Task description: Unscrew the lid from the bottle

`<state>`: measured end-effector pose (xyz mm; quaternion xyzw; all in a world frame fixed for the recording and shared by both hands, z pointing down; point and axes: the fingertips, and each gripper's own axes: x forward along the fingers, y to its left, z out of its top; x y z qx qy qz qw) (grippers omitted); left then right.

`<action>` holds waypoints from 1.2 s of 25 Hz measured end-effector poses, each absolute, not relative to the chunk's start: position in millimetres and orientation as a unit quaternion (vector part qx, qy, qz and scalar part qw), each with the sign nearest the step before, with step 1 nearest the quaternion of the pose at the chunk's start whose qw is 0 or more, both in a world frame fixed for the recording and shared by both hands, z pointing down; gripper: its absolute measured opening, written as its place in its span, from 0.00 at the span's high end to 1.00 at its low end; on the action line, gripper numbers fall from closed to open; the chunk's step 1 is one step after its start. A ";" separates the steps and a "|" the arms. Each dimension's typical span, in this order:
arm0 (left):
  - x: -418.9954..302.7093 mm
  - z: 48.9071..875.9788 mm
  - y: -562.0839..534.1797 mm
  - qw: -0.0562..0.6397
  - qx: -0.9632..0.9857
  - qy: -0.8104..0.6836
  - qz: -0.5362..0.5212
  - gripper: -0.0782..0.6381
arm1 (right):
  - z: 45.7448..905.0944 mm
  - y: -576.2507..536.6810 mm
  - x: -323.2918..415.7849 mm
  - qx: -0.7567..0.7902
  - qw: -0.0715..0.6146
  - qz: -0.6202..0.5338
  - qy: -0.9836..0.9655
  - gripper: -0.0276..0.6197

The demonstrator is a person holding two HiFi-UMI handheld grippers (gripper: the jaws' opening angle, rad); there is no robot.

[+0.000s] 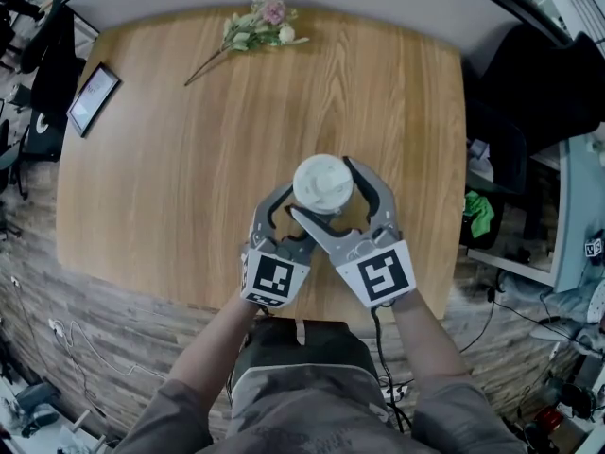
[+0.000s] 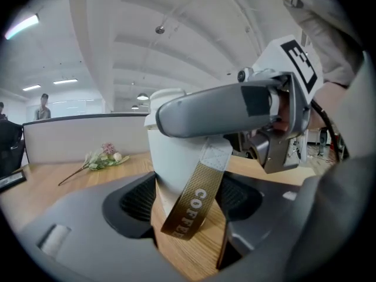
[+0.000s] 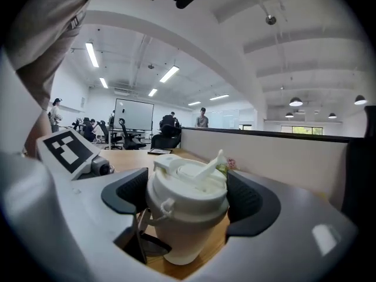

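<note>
A: Where's the bottle (image 2: 173,157)?
B: Upright on the table (image 1: 170,159), near the front edge. Left gripper (image 2: 183,197) clamps its body low down, and right gripper (image 3: 187,194) pinches the lid (image 3: 189,181) directly above (vertical axis, twist about that).

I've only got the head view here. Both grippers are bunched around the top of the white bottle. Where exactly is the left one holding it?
Observer: Low down. The left gripper has its fingers pressed on the bottle, under the right one.
Operator: And the right one?
Observer: The right gripper has its fingers on either side of the lid, which is still on. I can't tell whether they press it.
Operator: Anything dangling?
Observer: A brown strap printed COFFEE hangs down the bottle's side.
</note>
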<state>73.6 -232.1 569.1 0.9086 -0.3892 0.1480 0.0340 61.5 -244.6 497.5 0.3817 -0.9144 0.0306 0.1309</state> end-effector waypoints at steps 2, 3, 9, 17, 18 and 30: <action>72.9 569.1 -231.8 0.035 0.912 -0.381 0.145 0.48 | 496.8 -243.0 60.8 0.345 0.115 0.032 -0.931 0.30; 72.7 568.7 -232.0 0.035 0.915 -0.376 0.144 0.48 | 496.3 -242.3 60.8 0.320 0.107 0.032 -0.941 0.30; 70.6 566.6 -231.3 0.028 0.932 -0.335 0.136 0.48 | 497.6 -234.2 62.6 0.151 0.126 0.002 -0.980 0.30; 69.1 567.9 -230.6 0.035 0.933 -0.330 0.139 0.48 | 482.6 -238.8 64.6 0.174 0.113 0.047 -0.977 0.29; 69.1 568.9 -229.9 0.030 0.934 -0.327 0.142 0.48 | 475.3 -242.2 66.4 0.202 0.093 0.060 -0.973 0.26; 66.9 576.4 -224.9 0.042 0.921 -0.359 0.146 0.49 | 496.9 -262.3 45.3 0.408 0.116 0.068 -0.903 0.13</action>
